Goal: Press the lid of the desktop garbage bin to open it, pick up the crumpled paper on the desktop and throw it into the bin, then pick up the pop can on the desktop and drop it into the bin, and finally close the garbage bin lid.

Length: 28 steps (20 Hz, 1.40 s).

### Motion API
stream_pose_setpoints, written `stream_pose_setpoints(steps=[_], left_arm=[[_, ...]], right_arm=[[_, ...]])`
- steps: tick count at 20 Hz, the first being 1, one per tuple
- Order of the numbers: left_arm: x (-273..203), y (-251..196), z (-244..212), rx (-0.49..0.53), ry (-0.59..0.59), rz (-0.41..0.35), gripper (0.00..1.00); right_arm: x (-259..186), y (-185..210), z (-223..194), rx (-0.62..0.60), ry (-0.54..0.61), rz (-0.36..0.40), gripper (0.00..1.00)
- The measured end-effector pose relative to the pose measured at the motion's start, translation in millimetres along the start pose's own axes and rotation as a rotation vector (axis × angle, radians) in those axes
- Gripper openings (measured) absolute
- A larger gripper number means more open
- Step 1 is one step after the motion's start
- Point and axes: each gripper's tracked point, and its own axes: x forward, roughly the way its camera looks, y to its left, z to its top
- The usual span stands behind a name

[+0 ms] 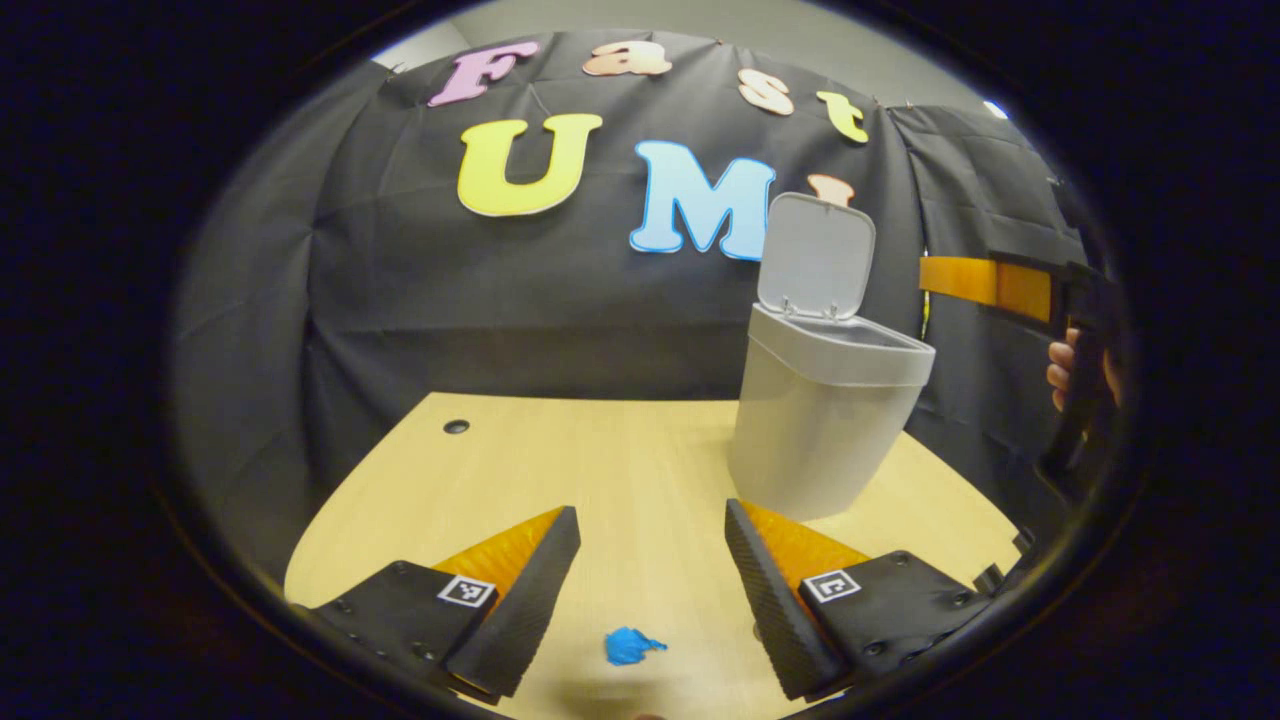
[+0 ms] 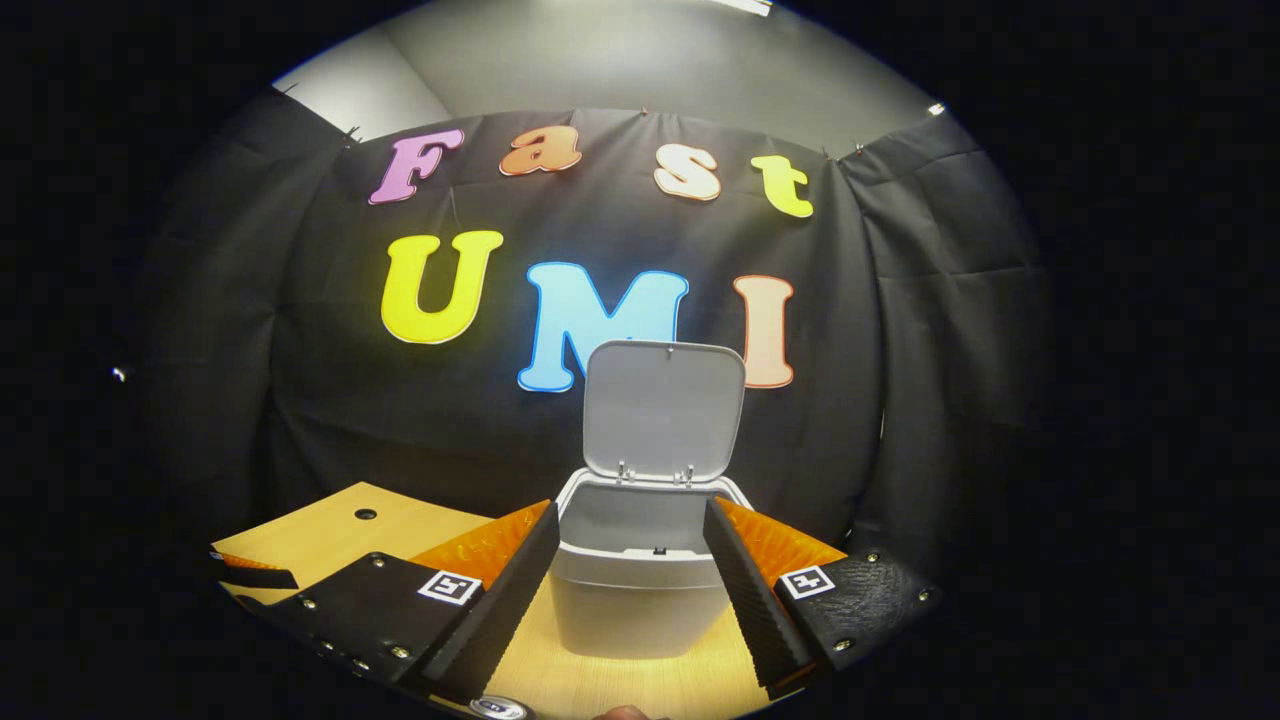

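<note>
The left gripper point(image 1: 650, 545) fingers are spread, empty, near the garbage bin point(image 1: 820, 420); the right gripper point(image 2: 630, 560) likewise. Its raised lid point(image 1: 815, 255), judged light and springy, is best pressed near its free edge.

In the left gripper view the garbage bin point(image 1: 825, 430) stands on the desktop point(image 1: 600, 470) at right of centre, its lid point(image 1: 815, 255) raised upright behind the opening, and a small hole point(image 1: 456, 426) sits in the desktop at the far left. A small blob point(image 1: 630, 646) lies on the desktop at bottom centre, between the left gripper point(image 1: 652, 520) fingers. In the right gripper view the bin point(image 2: 640, 590) stands at lower centre, seen between the right gripper point(image 2: 630, 515) fingers.
</note>
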Motion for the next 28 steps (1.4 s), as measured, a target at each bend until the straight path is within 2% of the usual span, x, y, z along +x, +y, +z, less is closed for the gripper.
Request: stream_pose_setpoints(steps=[2,3,7,8,10,11,13,14,15,20,22,23,24,28], left_arm=[[2.6,4.4,-20.7,0.001,0.031,0.002,0.96],[2.9,7.3,-29.7,0.006,0.043,0.009,1.00],[10.6,11.9,-68.7,0.040,0.092,0.009,1.00],[12.7,11.3,-77.8,0.039,0.106,0.002,0.96],[12.6,13.6,-93.7,0.041,0.127,-0.001,1.00],[14.2,16.2,-101.6,0.049,0.140,0.000,0.96],[17.6,21.3,-118.0,0.071,0.170,0.007,0.96],[20.1,23.0,-125.4,0.073,0.179,0.008,1.00],[21.3,24.9,-131.9,0.070,0.192,0.009,0.97],[38.5,31.6,-172.3,0.073,0.266,0.018,0.97],[43.4,37.4,-181.9,0.071,0.281,0.027,0.97],[46.7,40.1,-186.1,0.068,0.287,0.030,1.00],[49.3,41.5,-190.1,0.067,0.294,0.031,0.96],[55.8,46.6,-201.5,0.066,0.309,0.036,0.96]], right_arm=[[-3.5,0.6,-4.0,0.007,0.012,0.001,0.93],[-5.7,0.6,-5.2,0.011,0.013,-0.002,0.93],[-15.3,0.5,-9.3,0.027,0.011,-0.020,0.93],[-16.5,0.0,-9.7,0.026,0.010,-0.027,0.93],[-19.7,1.0,-11.2,0.026,0.012,-0.036,0.93],[-21.2,3.0,-12.4,0.029,0.015,-0.036,0.93],[-24.2,4.5,-16.0,0.027,0.026,-0.037,0.93],[-24.9,4.9,-18.0,0.022,0.034,-0.041,0.93],[-26.7,4.5,-20.8,0.018,0.042,-0.045,0.93],[-35.1,5.6,-32.4,0.015,0.084,-0.059,0.93],[-40.7,4.0,-35.2,0.004,0.094,-0.069,0.93],[-42.9,2.4,-36.3,0.001,0.097,-0.074,0.93],[-44.4,0.6,-36.2,-0.001,0.098,-0.079,0.93],[-48.6,-4.2,-35.8,0.011,0.107,-0.092,0.93]])
